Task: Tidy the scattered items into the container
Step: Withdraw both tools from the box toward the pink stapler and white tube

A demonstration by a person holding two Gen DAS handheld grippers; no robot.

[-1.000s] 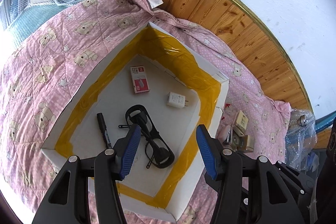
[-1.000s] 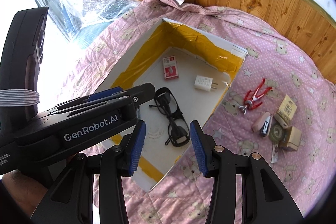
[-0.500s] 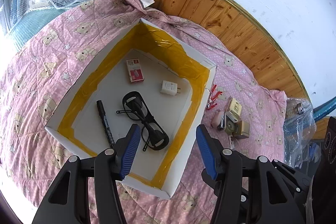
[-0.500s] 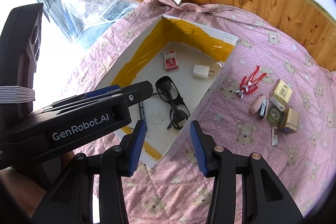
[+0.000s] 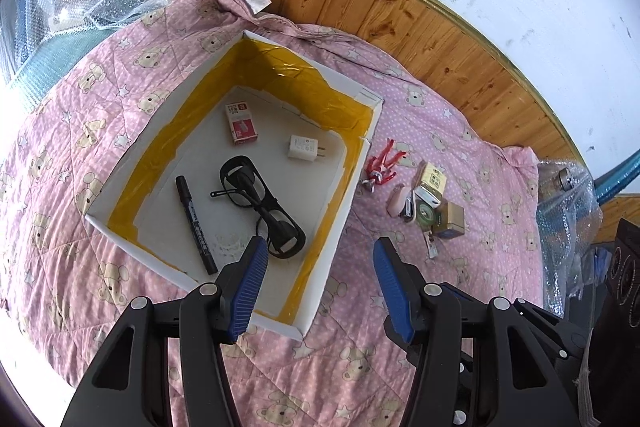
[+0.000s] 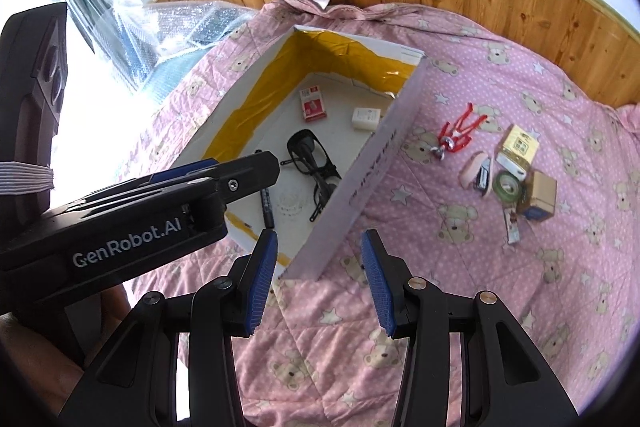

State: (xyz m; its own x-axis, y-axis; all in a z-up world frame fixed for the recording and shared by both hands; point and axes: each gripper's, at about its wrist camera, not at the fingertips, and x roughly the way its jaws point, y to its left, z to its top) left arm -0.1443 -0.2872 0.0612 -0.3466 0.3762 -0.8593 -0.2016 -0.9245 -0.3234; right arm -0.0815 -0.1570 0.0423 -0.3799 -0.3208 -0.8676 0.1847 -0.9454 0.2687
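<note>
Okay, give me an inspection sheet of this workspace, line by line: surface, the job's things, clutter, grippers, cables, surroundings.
Surface: pink teddy-bear quilt, wrinkled near the wall.
Job's things, inside: white box with yellow-taped inner walls holds black glasses, a black marker, a white charger plug and a small red-and-white box.
Job's things, outside: red clip tool, pink stapler, green tape roll, two small cardboard boxes and a small packet, clustered on the quilt beside the box.
Clutter: nothing seen.
Grippers: left gripper open, empty; right gripper open, empty.
Cables: nothing seen.
Surroundings: wood-panelled wall, bubble wrap.
</note>
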